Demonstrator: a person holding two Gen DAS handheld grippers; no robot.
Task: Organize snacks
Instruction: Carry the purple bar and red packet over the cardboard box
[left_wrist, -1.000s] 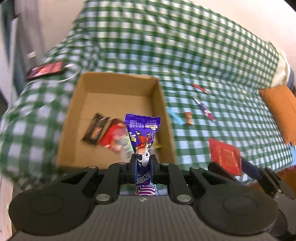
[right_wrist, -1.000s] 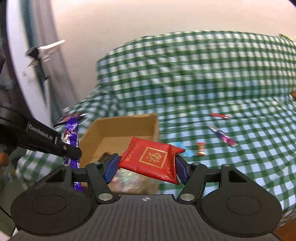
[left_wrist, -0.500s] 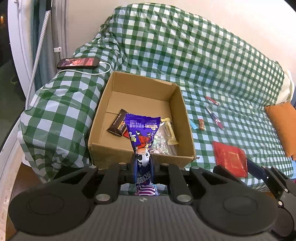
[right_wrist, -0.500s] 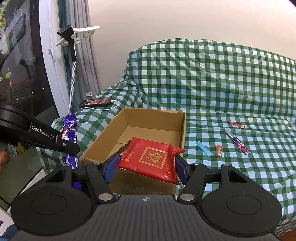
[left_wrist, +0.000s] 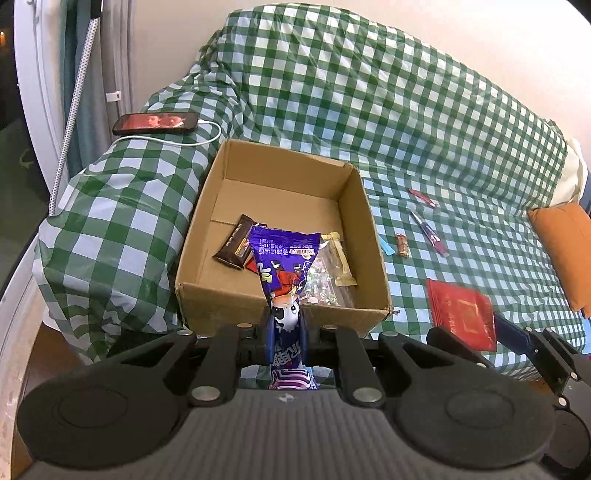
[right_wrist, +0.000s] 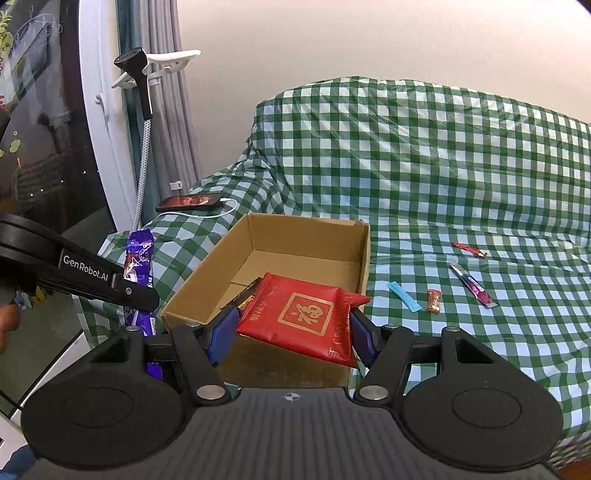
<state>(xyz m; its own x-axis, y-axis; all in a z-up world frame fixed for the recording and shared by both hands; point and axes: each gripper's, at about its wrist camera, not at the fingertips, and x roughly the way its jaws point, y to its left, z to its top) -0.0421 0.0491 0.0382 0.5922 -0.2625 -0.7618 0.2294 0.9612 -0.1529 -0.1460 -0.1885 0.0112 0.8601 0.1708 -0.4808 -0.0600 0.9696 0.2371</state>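
**Pulling back from the box with both snacks still in the grippers**

Backing off is the change that matters: over the last second both wrist views have drawn away from the cardboard box (left_wrist: 280, 295), which now sits lower and farther off, its whole rim visible on the green checked cover (left_wrist: 369, 110). A second ago the left camera looked closely down into it, blurred with motion; now the picture is sharp and steady.

The left gripper (left_wrist: 286, 332) is closed tight on the lower part of the purple snack packet (left_wrist: 282, 266), whose top stands upright in front of the box's near wall. The right gripper (right_wrist: 293, 332) is spread wide yet clamped across the flat red packet (right_wrist: 308, 317), held level short of the box. Neither has been released.

Inside the box lie a dark chocolate bar (left_wrist: 236, 242) and a clear bag of sweets (left_wrist: 328, 280). Out on the cover remain a blue stick (right_wrist: 403, 295), a small brown candy (right_wrist: 434, 301), a purple stick (right_wrist: 472, 284) and a red stick (right_wrist: 469, 249).

By my judgement, both held packets have yet to go in, and four loose snacks wait after them.
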